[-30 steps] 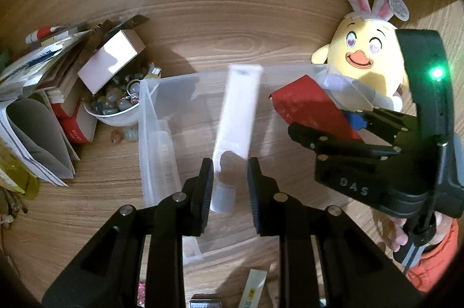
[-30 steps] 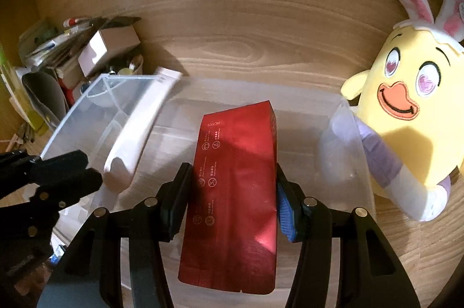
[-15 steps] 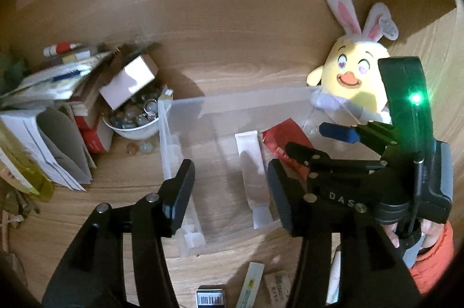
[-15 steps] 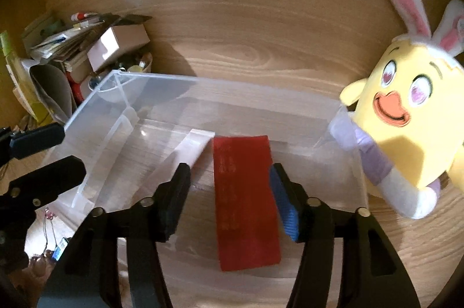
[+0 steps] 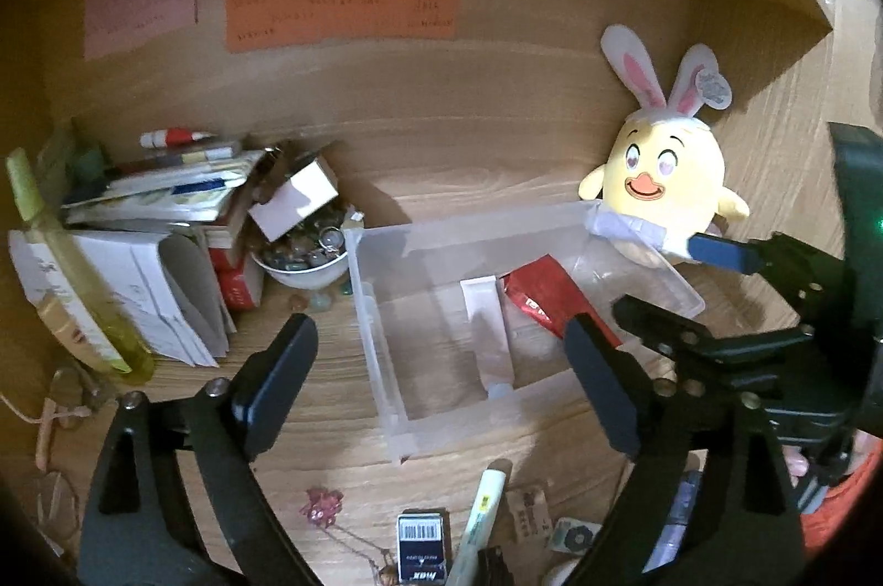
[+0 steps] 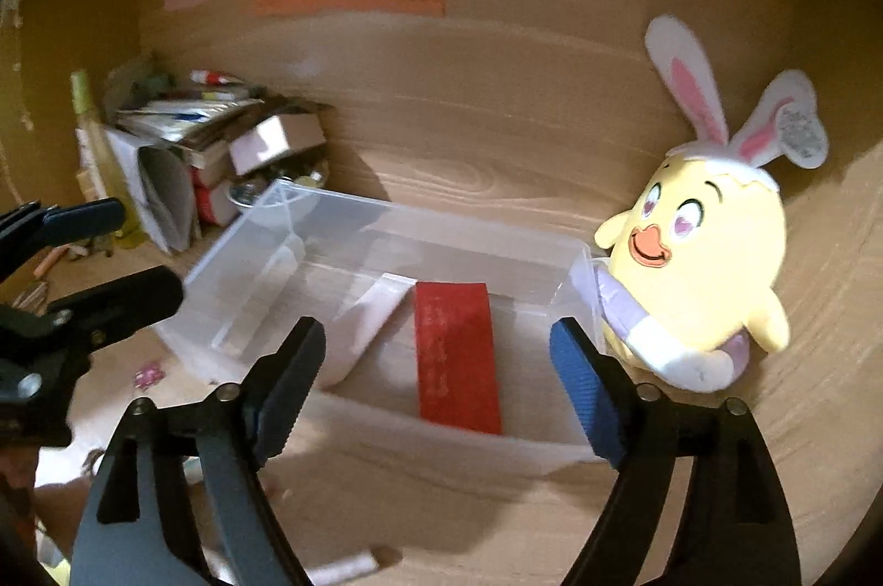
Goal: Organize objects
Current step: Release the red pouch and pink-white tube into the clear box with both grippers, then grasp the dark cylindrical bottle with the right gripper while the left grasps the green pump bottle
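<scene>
Clear bin [image 5: 381,354] on wooden desk [image 5: 496,177]; both hand-held grippers [image 5: 441,376] [image 6: 436,382] spread, empty.

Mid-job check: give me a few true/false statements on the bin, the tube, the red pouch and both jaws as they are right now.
1. The white tube lies inside the clear bin. True.
2. The right gripper grips the red pouch. False: its jaws are open; the pouch lies in the bin.
3. The left gripper is open. True.
4. The plush chick sits inside the bin. False: it sits outside, against one end.
</scene>
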The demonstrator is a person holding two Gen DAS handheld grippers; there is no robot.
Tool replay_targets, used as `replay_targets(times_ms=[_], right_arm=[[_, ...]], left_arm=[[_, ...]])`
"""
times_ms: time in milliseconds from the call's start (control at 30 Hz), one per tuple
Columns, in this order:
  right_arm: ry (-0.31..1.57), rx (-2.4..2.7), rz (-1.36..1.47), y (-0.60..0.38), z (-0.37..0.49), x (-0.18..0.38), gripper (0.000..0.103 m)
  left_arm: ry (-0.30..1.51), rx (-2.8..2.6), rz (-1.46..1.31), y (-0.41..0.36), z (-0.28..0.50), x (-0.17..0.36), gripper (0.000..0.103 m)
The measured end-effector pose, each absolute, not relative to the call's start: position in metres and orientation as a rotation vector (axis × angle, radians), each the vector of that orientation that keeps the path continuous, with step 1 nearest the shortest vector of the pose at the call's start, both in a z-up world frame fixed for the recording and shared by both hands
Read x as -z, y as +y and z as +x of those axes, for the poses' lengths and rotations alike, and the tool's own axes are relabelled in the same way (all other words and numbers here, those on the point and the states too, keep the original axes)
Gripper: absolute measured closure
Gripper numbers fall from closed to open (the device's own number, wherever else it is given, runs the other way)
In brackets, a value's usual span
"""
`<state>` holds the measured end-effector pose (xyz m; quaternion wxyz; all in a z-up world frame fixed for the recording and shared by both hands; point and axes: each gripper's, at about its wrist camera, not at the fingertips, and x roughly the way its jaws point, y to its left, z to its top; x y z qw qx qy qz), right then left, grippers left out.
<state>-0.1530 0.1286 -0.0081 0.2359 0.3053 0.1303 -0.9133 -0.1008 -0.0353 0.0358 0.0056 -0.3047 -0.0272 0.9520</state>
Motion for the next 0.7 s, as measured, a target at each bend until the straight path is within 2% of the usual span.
replay_targets(times_ms=[67, 367, 700], right_arm=[[0.336, 2.506, 0.819, 0.133, -0.142, 0.004, 0.016], [0.295, 2.493, 0.808, 0.148, -0.104, 0.005, 0.015], [0.21, 2.484, 0.91, 0.17, -0.084, 0.03, 0.015]], left_arm=[[-0.092, -2.984, -0.942, -0.036, -0.095, -0.038, 0.008], [-0.113, -2.98, -0.953, -0.039, -0.07, -0.038, 0.006], [-0.117, -2.98, -1.026, -0.039, -0.04, -0.017, 0.004]])
